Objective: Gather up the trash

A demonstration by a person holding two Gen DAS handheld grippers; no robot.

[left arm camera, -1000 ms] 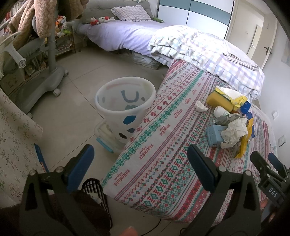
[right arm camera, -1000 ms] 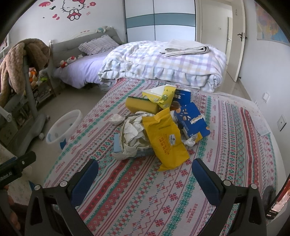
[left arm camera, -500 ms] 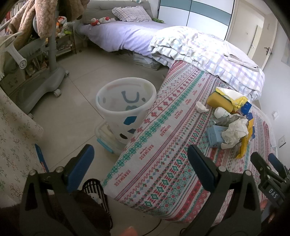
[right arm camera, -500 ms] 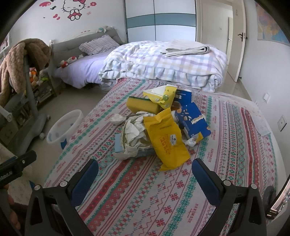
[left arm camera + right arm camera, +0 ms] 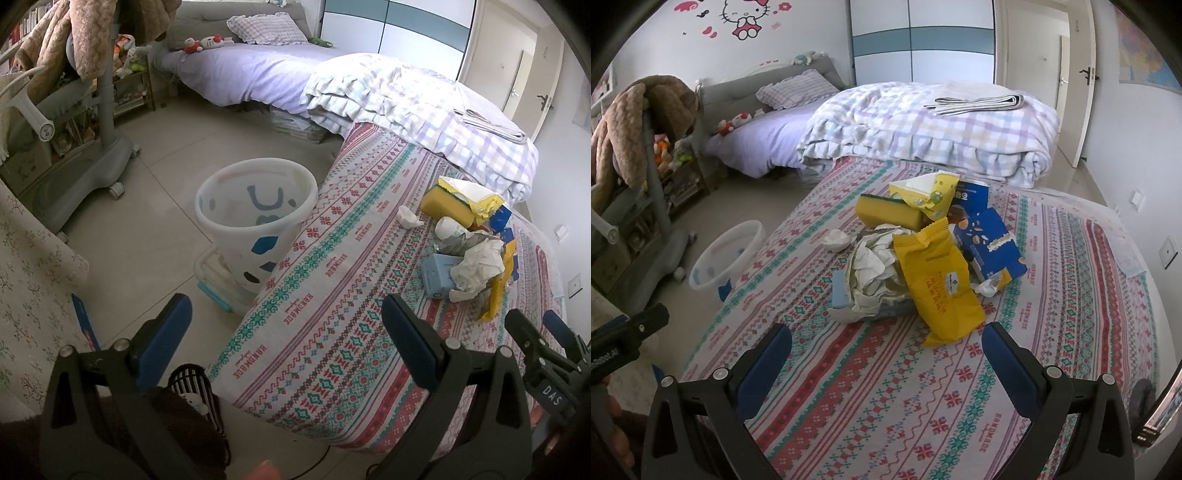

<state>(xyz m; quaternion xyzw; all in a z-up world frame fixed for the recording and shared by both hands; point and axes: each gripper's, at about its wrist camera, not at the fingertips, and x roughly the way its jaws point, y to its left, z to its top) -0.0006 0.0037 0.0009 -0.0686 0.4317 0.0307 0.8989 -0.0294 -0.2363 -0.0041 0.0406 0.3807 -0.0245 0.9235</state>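
Right wrist view shows the bed [image 5: 1071, 332] under a woven patterned cover, its near edge cut off by the frame. A folded checked quilt [image 5: 923, 129] lies across the far end. Mid-bed sits the trash pile [image 5: 923, 258]: a yellow bag [image 5: 942, 288] on crumpled paper [image 5: 871, 269], blue packs half hidden behind. On the floor to the left stands a white plastic bin [image 5: 255, 218], touching the bed's side. Both the right gripper [image 5: 886, 362] and the left gripper [image 5: 288, 332] are spread apart, holding nothing.
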